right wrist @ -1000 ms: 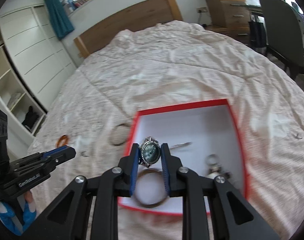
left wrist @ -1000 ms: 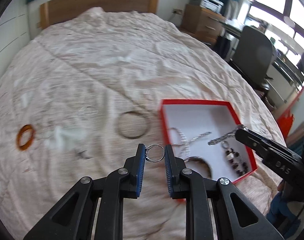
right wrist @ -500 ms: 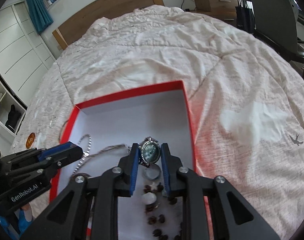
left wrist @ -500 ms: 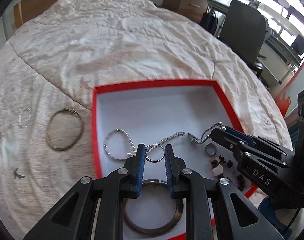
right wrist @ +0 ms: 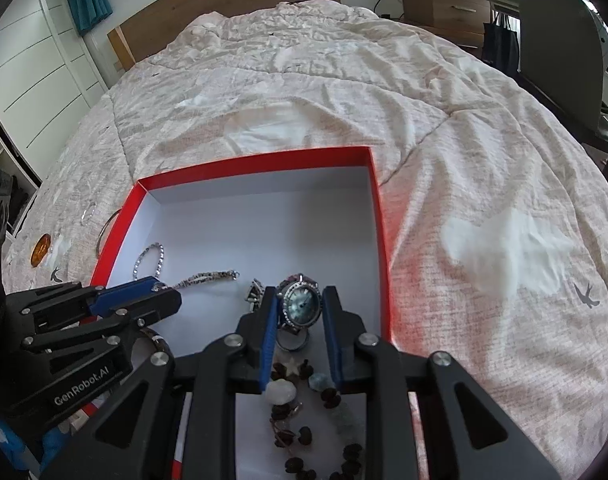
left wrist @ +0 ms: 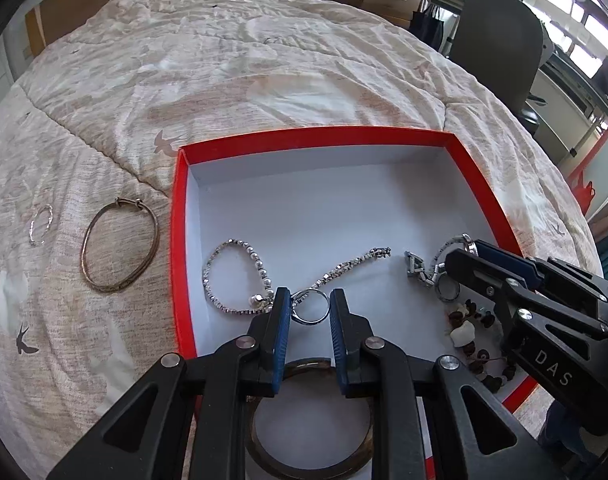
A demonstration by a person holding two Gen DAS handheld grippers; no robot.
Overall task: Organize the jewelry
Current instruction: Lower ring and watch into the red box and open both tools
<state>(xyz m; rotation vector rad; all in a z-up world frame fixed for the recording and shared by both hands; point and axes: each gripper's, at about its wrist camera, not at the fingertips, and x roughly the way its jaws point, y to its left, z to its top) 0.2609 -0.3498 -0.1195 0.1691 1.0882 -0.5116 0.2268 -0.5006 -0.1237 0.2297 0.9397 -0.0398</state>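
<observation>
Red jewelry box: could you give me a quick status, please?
Left gripper holds silver ring, right gripper holds round-faced silver wristwatch, both over red jewelry box. Nothing blocking.

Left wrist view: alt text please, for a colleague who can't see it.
The left gripper pinches a small silver ring low over the red-rimmed white box, which holds silver chain bracelets and a dark bangle. The right gripper holds a watch inside it; a thin metal bangle lies on the bedspread.

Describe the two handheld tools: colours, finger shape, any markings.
Both are matte black plastic with two flat fingers lined with blue pads and silver screw heads at the pivots. The left tool carries white "GenRobot.AI" lettering on its side, seen from the right wrist. The right tool carries white "DAS" lettering, seen from the left wrist. No cables or sleeves show.
</observation>
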